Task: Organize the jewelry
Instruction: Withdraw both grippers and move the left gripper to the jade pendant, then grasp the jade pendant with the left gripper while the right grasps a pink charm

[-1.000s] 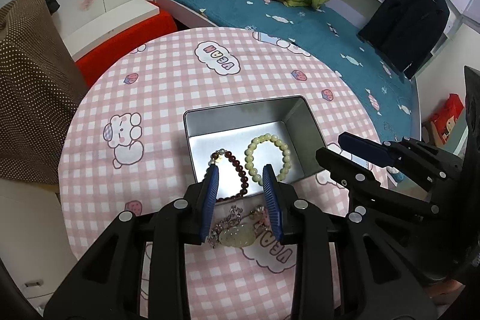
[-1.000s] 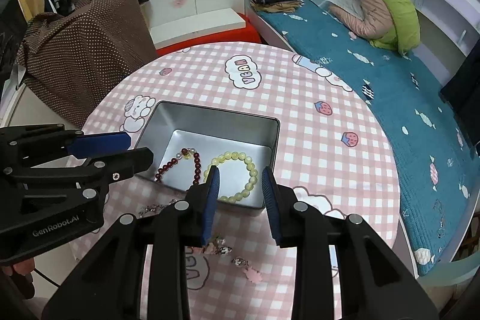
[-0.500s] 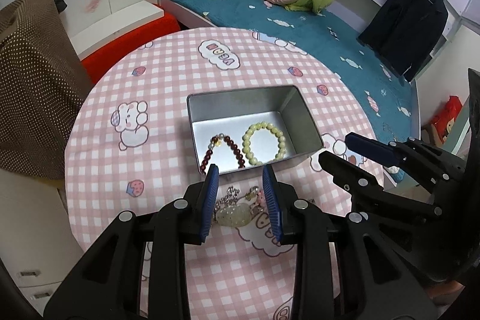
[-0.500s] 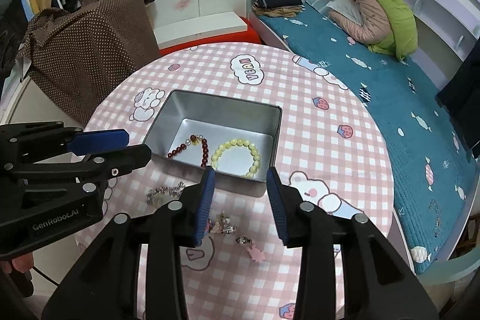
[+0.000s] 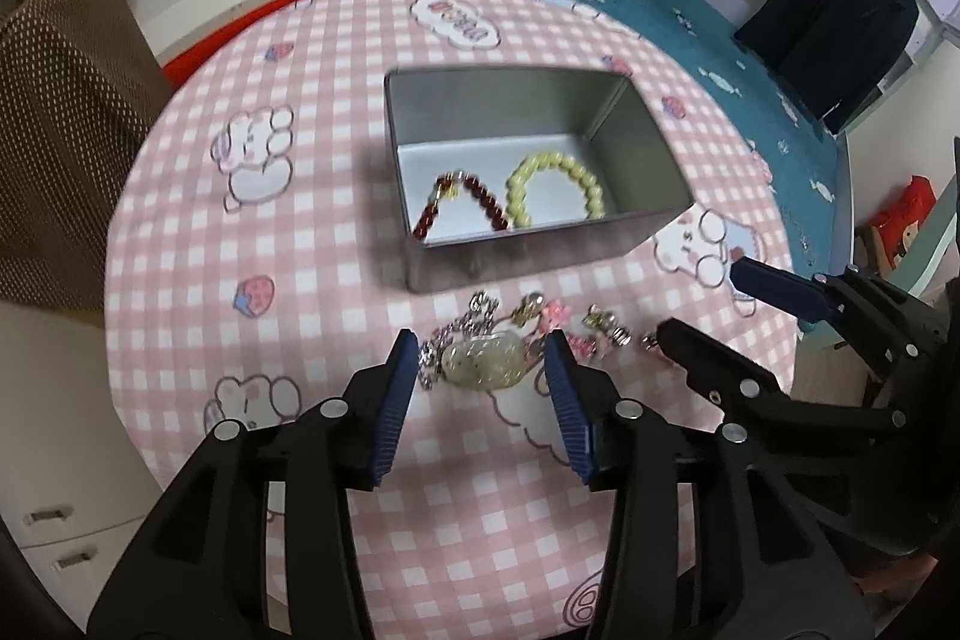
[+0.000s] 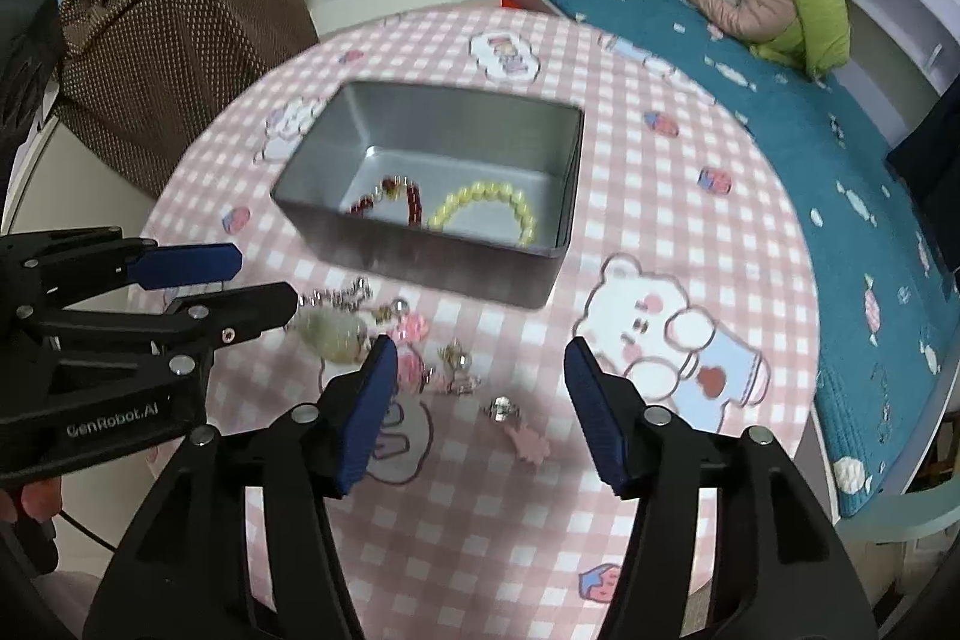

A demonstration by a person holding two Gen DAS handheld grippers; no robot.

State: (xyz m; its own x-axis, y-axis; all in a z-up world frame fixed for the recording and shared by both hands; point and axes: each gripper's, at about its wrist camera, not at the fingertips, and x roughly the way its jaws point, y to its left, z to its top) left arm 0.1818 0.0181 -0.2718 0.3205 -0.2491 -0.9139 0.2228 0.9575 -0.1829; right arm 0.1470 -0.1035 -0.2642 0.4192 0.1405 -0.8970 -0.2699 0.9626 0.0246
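A grey metal tin [image 5: 636, 244] [image 6: 420, 274] on the pink checked round table holds a dark red bead bracelet [image 5: 462, 208] [image 6: 408, 199] and a pale yellow-green bead bracelet [image 5: 558, 184] [image 6: 486, 208]. In front of the tin lie loose pieces: a pale green stone pendant on a silver chain [image 5: 486, 367] [image 6: 330, 334], pink charms [image 5: 555, 313] [image 6: 411, 328] and small earrings [image 6: 504, 409]. My left gripper [image 5: 483, 361] is opening, its jaws either side of the pendant without pressing it. My right gripper [image 6: 480, 358] is opening above the charms and earrings, holding nothing.
The table's edge [image 5: 120, 292] drops off near a brown dotted cover [image 5: 48, 160] on the left. A bed with a teal sheet [image 6: 810, 130] curves round the far right side. A dark jacket [image 5: 834, 16] hangs beyond it.
Both grippers have come down and drawn back from the tin to the loose jewelry in front of it. Both sets of jaws have spread wider.
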